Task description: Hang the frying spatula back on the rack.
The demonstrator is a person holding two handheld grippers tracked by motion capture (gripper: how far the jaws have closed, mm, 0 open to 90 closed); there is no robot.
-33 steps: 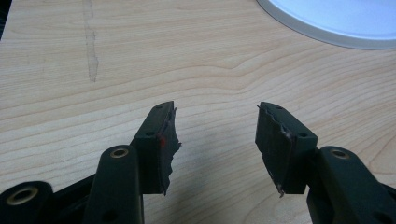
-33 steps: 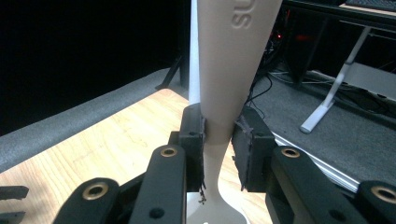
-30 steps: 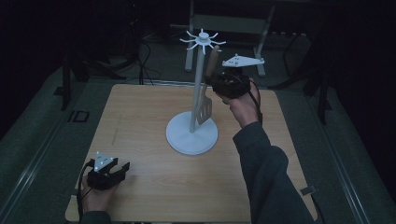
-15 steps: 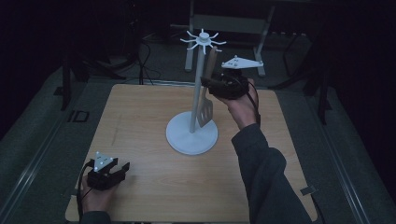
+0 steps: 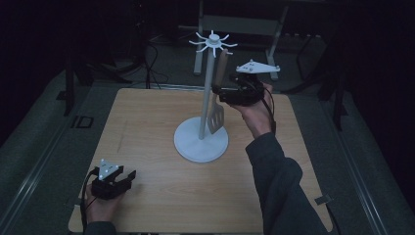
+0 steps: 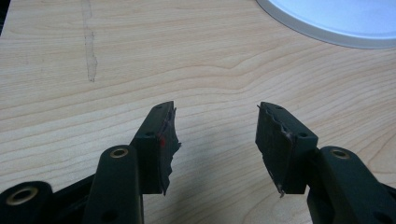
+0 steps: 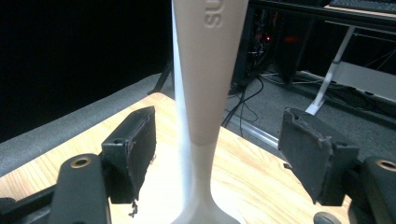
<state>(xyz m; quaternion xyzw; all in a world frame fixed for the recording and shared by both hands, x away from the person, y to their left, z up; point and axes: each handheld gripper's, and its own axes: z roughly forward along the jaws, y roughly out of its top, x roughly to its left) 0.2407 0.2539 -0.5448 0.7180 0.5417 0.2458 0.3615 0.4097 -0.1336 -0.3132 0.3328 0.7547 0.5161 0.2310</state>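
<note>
A white utensil stand (image 5: 208,98) with a round base (image 5: 188,147) and hooked arms at its top stands mid-table. A pale spatula (image 5: 217,116) hangs from one hook, blade down beside the pole. My right gripper (image 5: 223,96) is at the spatula's handle. Its jaws have just been opening and now stand open. In the right gripper view the handle (image 7: 208,70) passes between the pads without touching them, at my right gripper (image 7: 219,122). My left gripper (image 5: 128,177) rests open at the table's near left corner. Nothing lies between its jaws (image 6: 215,112).
The wooden table (image 5: 147,122) carries the stand and nothing else that I can see. The stand's base rim (image 6: 336,21) lies ahead of the left gripper. Dark floor, cables and a desk frame (image 5: 240,24) lie beyond the far edge.
The right gripper's jaws have spread away from the spatula handle and let go of it. The spatula stays hanging on the stand. Neither hand has shifted.
</note>
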